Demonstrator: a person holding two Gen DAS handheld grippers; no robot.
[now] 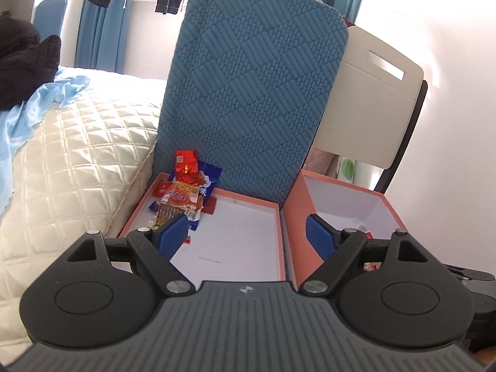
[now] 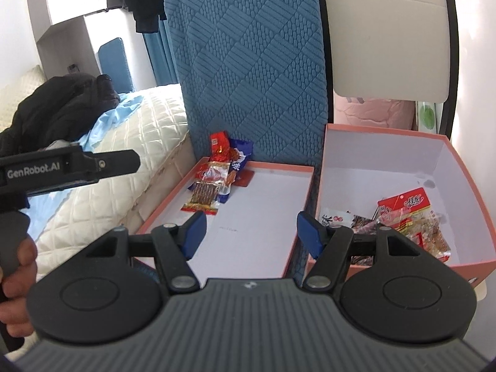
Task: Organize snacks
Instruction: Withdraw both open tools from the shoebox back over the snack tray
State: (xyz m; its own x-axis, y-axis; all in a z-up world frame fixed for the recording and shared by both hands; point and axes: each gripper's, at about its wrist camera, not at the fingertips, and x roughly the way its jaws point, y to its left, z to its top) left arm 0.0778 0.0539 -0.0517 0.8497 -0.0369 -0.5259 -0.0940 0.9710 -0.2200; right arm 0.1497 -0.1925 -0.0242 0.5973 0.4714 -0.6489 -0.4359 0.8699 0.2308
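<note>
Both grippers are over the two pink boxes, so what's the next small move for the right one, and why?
Probably ease the right gripper rightward and down toward the snack packets in the deep pink box. Its jaws stand open and empty, aimed at the gap between boxes, while the shallow pink tray already holds a small snack pile.

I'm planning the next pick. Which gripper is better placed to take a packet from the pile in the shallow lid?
Probably left. The left gripper hangs open with one fingertip beside the snack pile in the shallow lid. The right gripper, also open and empty, sits farther back, near the deep box.
</note>
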